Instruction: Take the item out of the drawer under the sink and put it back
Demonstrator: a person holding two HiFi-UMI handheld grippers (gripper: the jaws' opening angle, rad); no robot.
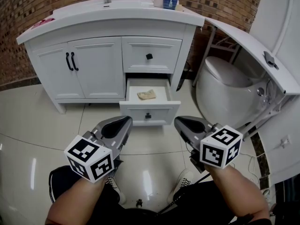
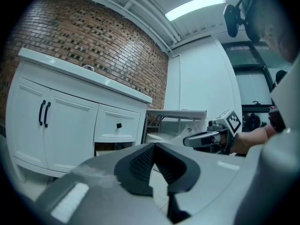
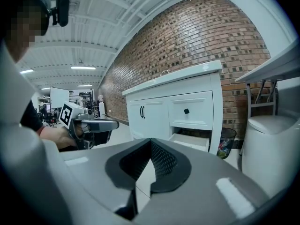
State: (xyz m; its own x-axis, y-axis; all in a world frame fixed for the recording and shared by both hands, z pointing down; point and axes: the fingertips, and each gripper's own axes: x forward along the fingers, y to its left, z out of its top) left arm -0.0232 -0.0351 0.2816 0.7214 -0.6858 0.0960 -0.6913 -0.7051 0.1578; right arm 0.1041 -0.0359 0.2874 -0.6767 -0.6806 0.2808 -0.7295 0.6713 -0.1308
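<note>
Left hand-held gripper [image 1: 125, 122], right hand-held gripper [image 1: 179, 121]: mine, both pressed together, empty. Crumpled item [image 1: 146, 94] in open drawer [image 1: 150, 110]: I'd spread jaws before reaching.

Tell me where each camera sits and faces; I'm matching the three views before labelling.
Head view: on the person's head, facing steeply down at the vanity, its open drawer and toilet; forearms, left claw, right claw show.
Left gripper view: on the left claw, facing along its closed jaws toward the vanity; right claw shows at right.
Right gripper view: on the right claw, facing along its closed jaws toward the vanity; left claw shows at left.
Shared: both gripper views see the vanity and each other's claw.
</note>
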